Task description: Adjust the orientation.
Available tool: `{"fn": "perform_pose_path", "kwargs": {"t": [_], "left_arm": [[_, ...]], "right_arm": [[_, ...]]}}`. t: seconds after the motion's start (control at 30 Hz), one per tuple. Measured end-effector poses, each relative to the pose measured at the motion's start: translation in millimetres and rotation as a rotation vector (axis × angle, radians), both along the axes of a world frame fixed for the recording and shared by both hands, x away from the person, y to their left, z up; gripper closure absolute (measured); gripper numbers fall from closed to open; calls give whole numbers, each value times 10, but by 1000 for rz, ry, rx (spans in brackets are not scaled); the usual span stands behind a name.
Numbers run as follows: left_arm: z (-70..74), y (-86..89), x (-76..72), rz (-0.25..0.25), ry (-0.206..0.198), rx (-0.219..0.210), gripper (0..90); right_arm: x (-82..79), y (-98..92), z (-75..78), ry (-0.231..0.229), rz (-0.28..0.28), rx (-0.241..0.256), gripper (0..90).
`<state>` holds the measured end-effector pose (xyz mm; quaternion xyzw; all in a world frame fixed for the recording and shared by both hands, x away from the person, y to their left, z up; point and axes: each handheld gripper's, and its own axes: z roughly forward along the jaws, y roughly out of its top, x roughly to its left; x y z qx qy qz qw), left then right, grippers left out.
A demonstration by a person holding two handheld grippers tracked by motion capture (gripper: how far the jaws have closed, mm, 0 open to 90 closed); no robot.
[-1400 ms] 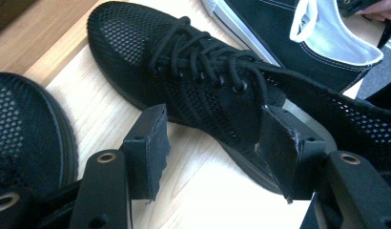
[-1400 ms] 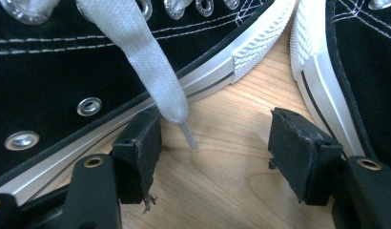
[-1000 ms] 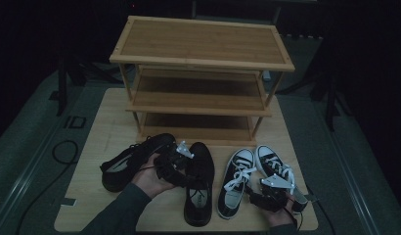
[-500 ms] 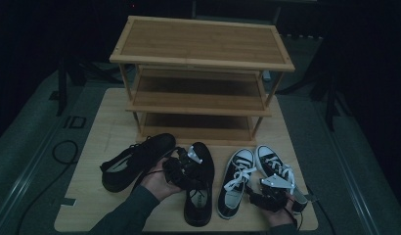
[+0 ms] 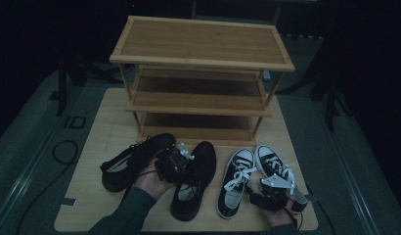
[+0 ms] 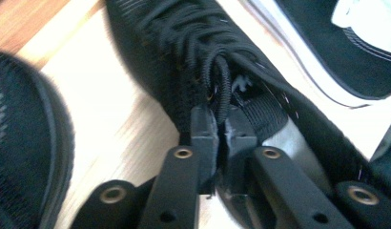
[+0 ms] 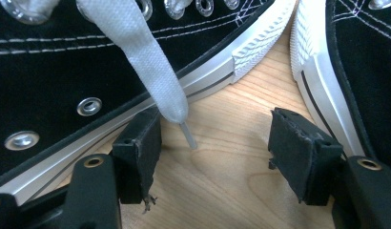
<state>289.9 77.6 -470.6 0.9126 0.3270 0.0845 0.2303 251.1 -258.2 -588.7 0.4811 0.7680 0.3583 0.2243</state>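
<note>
Left gripper (image 6: 221,138) fingers pinch the black shoe (image 5: 193,178) at its collar, long axis toward the rack (image 5: 201,73); right gripper (image 7: 227,143) open over tabletop (image 7: 231,119) between sneakers (image 5: 257,178).

right claw (image 7: 215,143) spread wide | white lace (image 7: 146,62) tip (plastic-capped) beside one jaw | wooden board (image 7: 227,119)

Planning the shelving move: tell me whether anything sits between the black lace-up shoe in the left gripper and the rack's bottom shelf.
Nothing visible does. The left gripper is shut on the black lace-up shoe, and bare board lies between its toe and the rack's bottom shelf. The other black shoe lies off to the left.
</note>
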Motion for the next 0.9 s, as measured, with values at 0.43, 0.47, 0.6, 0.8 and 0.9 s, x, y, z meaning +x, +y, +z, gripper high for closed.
{"fn": "perform_pose_path", "kwargs": {"t": [0.43,0.47,0.6,0.8,0.9], "left_arm": [[9,388,-8,87,-37,8,880],[9,437,-14,95,-35,8,880],[3,586,-39,123,-28,-12,880],[5,805,-80,164,-24,-18,880],[1,910,-95,172,-12,-36,880]], "right_arm": [[0,0,0,0,1,-1,353],[0,-1,0,0,1,-1,353],[0,-1,0,-1,2,-2,354],[0,0,0,0,0,0,354],[-1,0,0,0,0,0,353]]}}
